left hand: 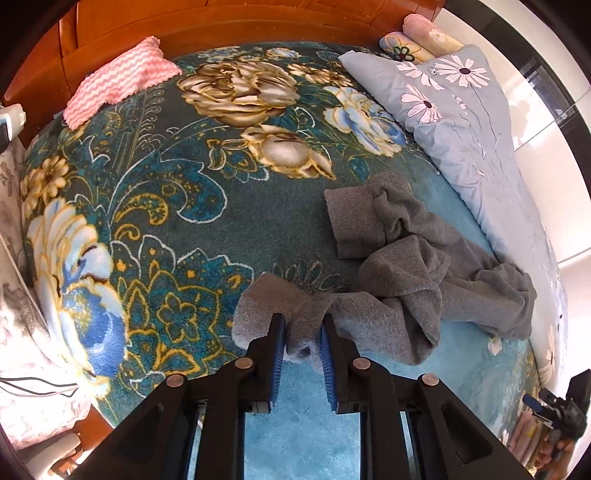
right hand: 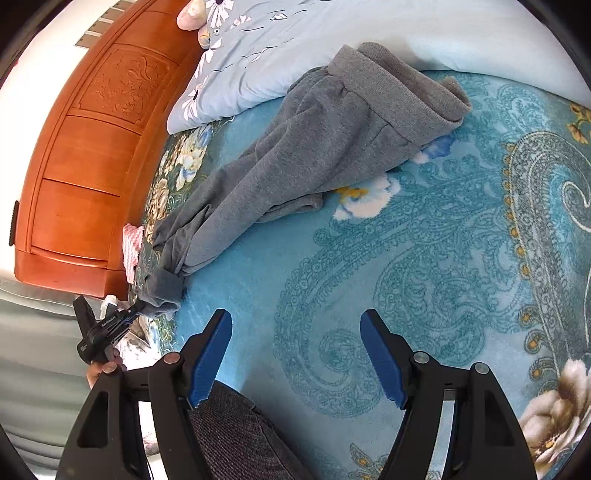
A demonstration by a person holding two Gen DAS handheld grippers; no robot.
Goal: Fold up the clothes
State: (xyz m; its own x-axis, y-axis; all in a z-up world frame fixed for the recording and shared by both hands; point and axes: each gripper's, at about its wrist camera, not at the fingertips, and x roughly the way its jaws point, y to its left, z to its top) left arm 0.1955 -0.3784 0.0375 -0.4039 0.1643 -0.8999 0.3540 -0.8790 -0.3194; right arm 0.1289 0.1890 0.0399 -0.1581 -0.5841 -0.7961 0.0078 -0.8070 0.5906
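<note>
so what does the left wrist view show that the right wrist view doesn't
Only the left wrist view shows the left gripper from behind, its jaws closed on an end of the grey sweatpants, plus the whole pink towel by the headboard.

Only the right wrist view shows the right gripper close up, open and empty over the blanket, the sweatpants' waistband, and a dark trouser leg below.

Both share the sweatpants, floral blanket, pale blue quilt and wooden headboard.

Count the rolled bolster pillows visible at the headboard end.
2. Both lie side by side at the headboard, behind the grey-blue daisy quilt: a pink one farther out and a floral one beside it. The quilt may hide more.
</note>
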